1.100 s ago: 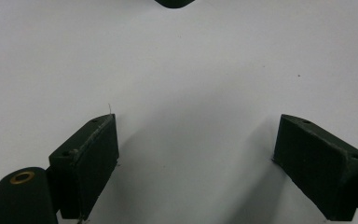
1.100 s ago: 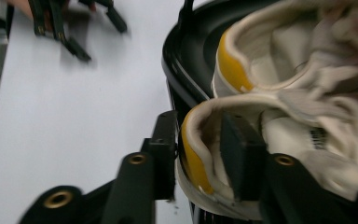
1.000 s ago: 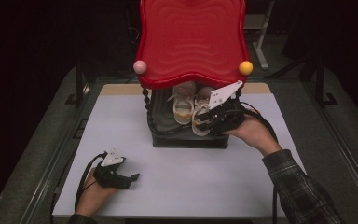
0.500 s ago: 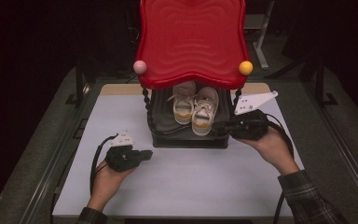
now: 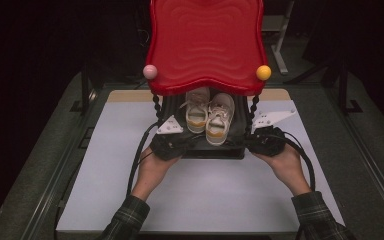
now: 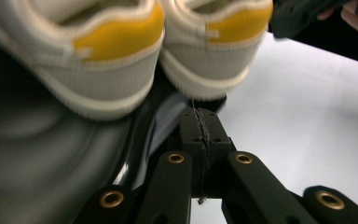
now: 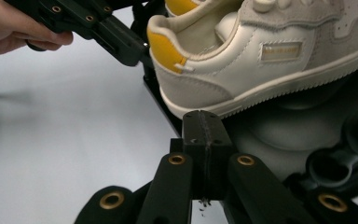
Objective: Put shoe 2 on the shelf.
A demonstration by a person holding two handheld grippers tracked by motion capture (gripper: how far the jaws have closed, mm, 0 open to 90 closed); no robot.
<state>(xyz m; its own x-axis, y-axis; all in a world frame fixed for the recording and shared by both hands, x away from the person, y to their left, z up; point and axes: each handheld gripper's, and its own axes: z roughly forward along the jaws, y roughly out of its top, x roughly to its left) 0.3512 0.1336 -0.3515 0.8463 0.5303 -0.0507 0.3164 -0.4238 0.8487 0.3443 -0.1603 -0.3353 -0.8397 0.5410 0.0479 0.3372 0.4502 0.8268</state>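
From above, we hold the left gripper [image 5: 172,142] and right gripper [image 5: 265,140] at the black plastic shelf [image 5: 215,150] carrying two white sneakers with yellow heels [image 5: 207,117], under a red wavy top [image 5: 205,45]. In both gripper views, our jaws are pressed together, empty, beside the shelf edge.

white table [image 5: 205,200] bears a black rack [image 5: 215,149] holding shoes [image 5: 209,116].
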